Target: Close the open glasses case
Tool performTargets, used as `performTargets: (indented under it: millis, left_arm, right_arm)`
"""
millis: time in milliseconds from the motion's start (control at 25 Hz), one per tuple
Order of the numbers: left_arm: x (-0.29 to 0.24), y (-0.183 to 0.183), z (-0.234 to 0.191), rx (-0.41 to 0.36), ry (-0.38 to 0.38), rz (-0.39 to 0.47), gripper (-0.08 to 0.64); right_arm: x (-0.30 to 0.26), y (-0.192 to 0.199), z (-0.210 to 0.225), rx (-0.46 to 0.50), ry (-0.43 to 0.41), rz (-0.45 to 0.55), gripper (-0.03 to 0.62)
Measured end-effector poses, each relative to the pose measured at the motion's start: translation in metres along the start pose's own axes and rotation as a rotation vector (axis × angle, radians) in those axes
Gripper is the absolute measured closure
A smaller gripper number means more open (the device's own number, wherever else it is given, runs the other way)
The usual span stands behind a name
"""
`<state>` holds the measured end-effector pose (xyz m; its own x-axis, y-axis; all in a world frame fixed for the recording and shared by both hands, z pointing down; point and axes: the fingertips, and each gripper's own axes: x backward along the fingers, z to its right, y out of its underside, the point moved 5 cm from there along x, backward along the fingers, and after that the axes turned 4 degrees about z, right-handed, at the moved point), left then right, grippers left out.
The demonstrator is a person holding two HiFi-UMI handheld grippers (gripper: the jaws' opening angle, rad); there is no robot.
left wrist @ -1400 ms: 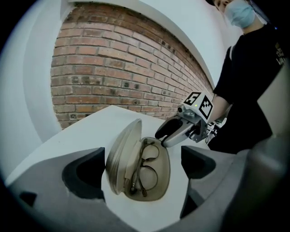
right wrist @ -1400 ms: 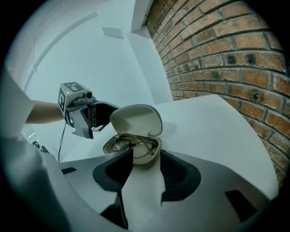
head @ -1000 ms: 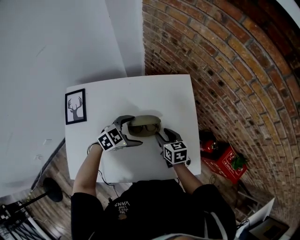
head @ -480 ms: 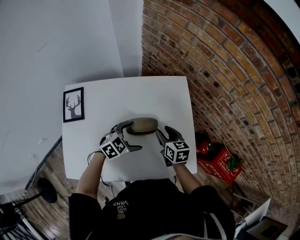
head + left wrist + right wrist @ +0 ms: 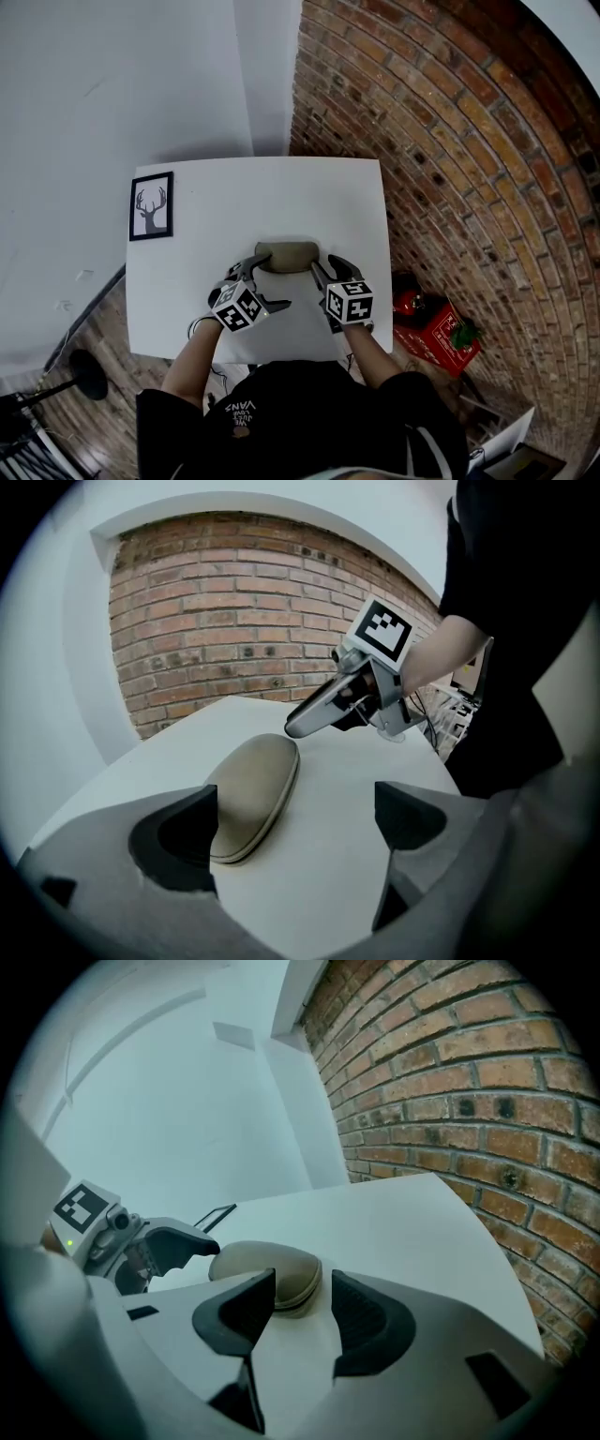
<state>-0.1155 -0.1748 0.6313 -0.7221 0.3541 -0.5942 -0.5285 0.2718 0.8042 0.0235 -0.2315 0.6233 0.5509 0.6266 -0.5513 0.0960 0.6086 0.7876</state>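
The tan glasses case (image 5: 288, 256) lies with its lid down on the white table (image 5: 281, 192). My left gripper (image 5: 267, 281) is at its near-left end, open. In the left gripper view the case (image 5: 251, 789) lies beside the left jaw, and the wide gap (image 5: 295, 827) holds only bare tabletop. My right gripper (image 5: 326, 271) is at the case's right end. In the right gripper view the case's end (image 5: 281, 1277) shows just past the jaw tips (image 5: 300, 1309), which stand apart and do not visibly press on it.
A framed deer picture (image 5: 151, 206) lies at the table's far left. A brick wall (image 5: 450, 141) runs along the right side. A red box (image 5: 436, 330) sits on the floor by the table's right edge. The person's body is at the near edge.
The case's lid, raised with the glasses showing a second ago, is now down. My left gripper has drawn back and lower, off the lid. The right gripper has stayed put.
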Motion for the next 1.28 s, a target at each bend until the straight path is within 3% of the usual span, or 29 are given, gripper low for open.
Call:
performTargets:
  millis: [360, 600, 880, 1280]
  left_arm:
    - [-0.004, 0.003, 0.003, -0.014, -0.026, -0.016, 0.038]
    - [-0.006, 0.004, 0.003, 0.017, -0.057, 0.031, 0.035]
    - [-0.009, 0.008, 0.005, -0.061, -0.119, 0.018, 0.037]
    - [-0.007, 0.001, 0.004, 0.074, -0.163, 0.061, 0.037]
  right_arm:
    - [-0.007, 0.007, 0.000, 0.034, 0.009, -0.048, 0.398]
    - [-0.009, 0.007, -0.001, 0.098, 0.003, -0.054, 0.390]
    - [-0.009, 0.007, 0.001, 0.058, -0.002, -0.059, 0.388]
    - [0.004, 0.002, 0.003, -0.008, 0.022, -0.005, 0.385]
